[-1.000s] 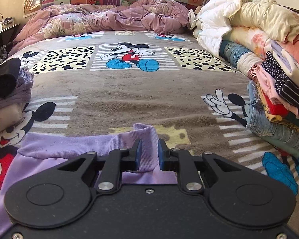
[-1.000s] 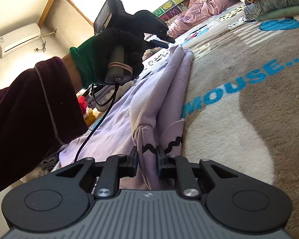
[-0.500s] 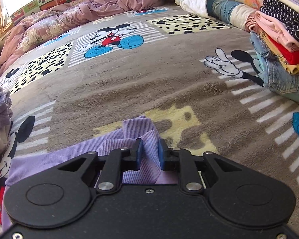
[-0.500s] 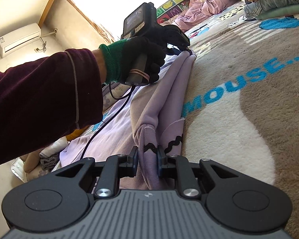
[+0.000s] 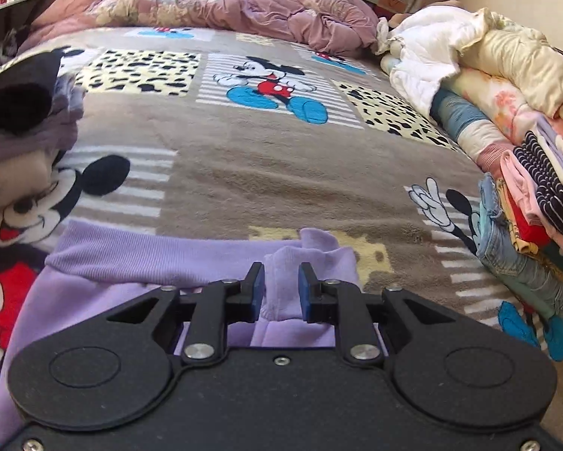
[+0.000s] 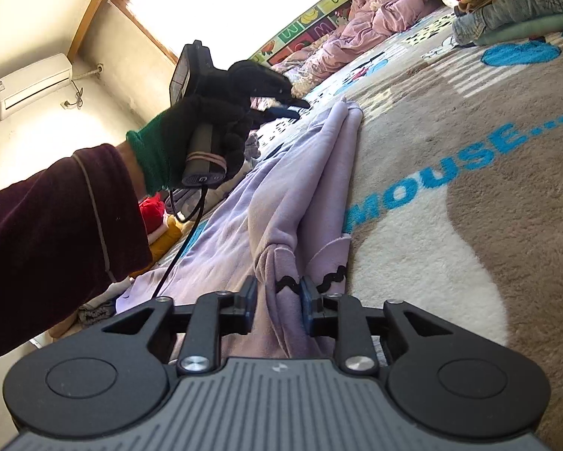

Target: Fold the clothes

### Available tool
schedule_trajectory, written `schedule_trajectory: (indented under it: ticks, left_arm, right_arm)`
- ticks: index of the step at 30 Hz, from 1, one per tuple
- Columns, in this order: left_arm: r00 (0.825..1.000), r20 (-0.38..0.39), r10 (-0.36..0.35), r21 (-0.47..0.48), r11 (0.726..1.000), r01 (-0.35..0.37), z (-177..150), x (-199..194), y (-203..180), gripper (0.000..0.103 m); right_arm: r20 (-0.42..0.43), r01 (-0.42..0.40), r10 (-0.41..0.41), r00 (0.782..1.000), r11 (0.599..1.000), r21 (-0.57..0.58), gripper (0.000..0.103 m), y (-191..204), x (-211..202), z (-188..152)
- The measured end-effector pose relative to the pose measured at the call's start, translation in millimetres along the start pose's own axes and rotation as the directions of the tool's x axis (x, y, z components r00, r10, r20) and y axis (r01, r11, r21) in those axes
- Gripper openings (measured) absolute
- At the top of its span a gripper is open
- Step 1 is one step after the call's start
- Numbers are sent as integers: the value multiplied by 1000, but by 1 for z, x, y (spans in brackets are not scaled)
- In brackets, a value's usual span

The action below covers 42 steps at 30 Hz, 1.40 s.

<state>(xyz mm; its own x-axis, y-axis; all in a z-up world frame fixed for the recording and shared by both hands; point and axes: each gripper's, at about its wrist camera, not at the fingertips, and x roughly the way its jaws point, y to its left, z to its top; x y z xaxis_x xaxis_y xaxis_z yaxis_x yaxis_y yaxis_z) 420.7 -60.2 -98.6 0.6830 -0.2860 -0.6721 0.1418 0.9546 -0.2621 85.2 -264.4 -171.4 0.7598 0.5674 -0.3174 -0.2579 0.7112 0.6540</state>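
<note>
A lilac garment (image 5: 131,263) lies on the Mickey Mouse blanket (image 5: 281,173), gathered into a long doubled strip (image 6: 281,188). My left gripper (image 5: 280,289) is shut on a raised fold at the strip's far end. The right wrist view shows that gripper (image 6: 292,107) held by a black-gloved hand (image 6: 206,120). At the near end, my right gripper (image 6: 278,300) has its jaws opening. The edge with black wavy trim (image 6: 330,276) still sits between them, and the left pad stands slightly off the cloth.
A tall stack of folded clothes (image 5: 525,206) lines the bed's right side. A smaller pile (image 5: 22,120) sits at the left. A rumpled mauve duvet (image 5: 206,3) fills the head end. A dark sleeve (image 6: 56,225) crosses the right wrist view.
The right jaws have widened around the trimmed edge. The left hand swung out along the strip and came back, its view rolling level again, with the fold still between its pads.
</note>
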Motion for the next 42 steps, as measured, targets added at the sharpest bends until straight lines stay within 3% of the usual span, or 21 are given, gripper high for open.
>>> schedule_trajectory:
  ticks: [2, 8, 17, 26, 29, 33, 42]
  left_arm:
    - [1000, -14, -24, -39, 999, 24, -2, 3, 11, 16]
    - [993, -13, -119, -72, 990, 118, -4, 7, 23, 23]
    - [985, -19, -173, -22, 985, 172, -3, 3, 32, 29]
    - [970, -15, -243, -21, 970, 243, -2, 5, 43, 29]
    - [966, -18, -258, -31, 966, 258, -2, 9, 47, 29]
    - [962, -25, -273, -28, 962, 272, -4, 12, 50, 29]
    - [958, -39, -285, -19, 958, 285, -12, 24, 51, 28]
  right_arm:
    - [26, 18, -18, 1000, 1000, -6, 42, 2, -9, 2]
    - [100, 45, -43, 994, 999, -12, 44, 0, -15, 25]
    - [72, 53, -47, 996, 996, -74, 44, -13, 62, 113]
    - [29, 87, -84, 996, 987, -135, 42, -34, 141, 169]
    - [12, 74, -73, 997, 987, -145, 33, -40, 159, 180]
    - [-9, 41, -43, 999, 989, -141, 29, -47, 175, 191]
    - [-52, 69, -78, 996, 986, -154, 29, -54, 196, 190]
